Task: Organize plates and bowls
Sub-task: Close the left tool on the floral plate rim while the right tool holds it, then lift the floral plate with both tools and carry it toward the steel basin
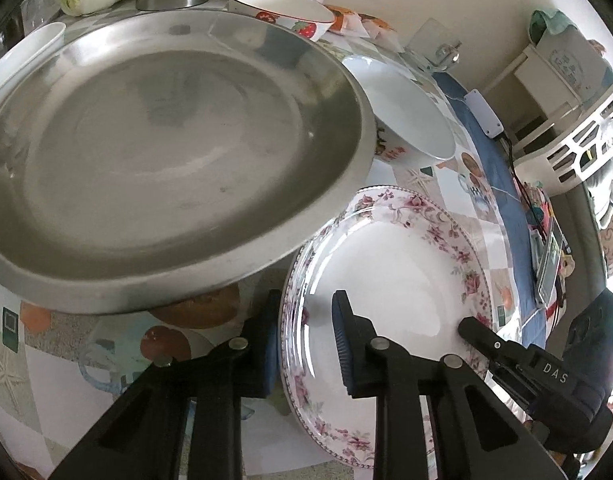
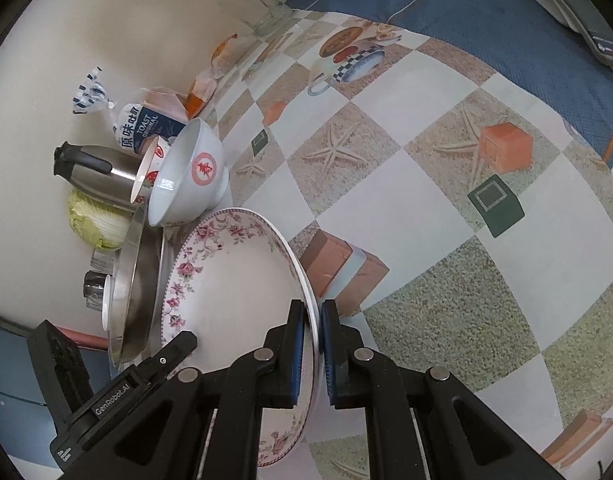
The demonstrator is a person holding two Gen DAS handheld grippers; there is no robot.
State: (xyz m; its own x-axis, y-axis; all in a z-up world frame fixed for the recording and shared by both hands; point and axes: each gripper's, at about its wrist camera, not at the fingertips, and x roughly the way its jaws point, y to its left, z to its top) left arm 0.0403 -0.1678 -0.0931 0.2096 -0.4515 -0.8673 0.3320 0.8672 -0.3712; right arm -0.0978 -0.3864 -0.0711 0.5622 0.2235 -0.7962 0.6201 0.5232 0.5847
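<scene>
1. The surface (image 2: pixel 406 184), covered in a checked cloth printed with starfish and blocks, carries all the dishes; a blue cloth (image 2: pixel 486 12) lies along its far edge.
2. The steel plate (image 1: pixel 166 152) is the biggest dish. It sits toward the wall edge of the surface, just beside the floral plate, with its rim overhanging that plate's edge in the left wrist view.
3. The floral plate (image 2: pixel 234 280), white with a pink flower border, lies between the steel plate and the open middle of the surface.
4. The white bowl (image 2: pixel 190 176) with a red emblem stands just past the floral plate, near the wall, and a strawberry-patterned bowl (image 1: pixel 282 6) is behind it.
5. A steel flask (image 2: pixel 102 176), a cabbage (image 2: pixel 98 224) and a toast bag (image 2: pixel 146 124) line the wall edge.
6. The right tool (image 2: pixel 314 344) is clenched on the floral plate's rim, one pad on each side.
7. The left tool (image 1: pixel 306 344) straddles the opposite rim of the floral plate; its jaws are narrow, but whether the pads press on the rim I cannot tell.
</scene>
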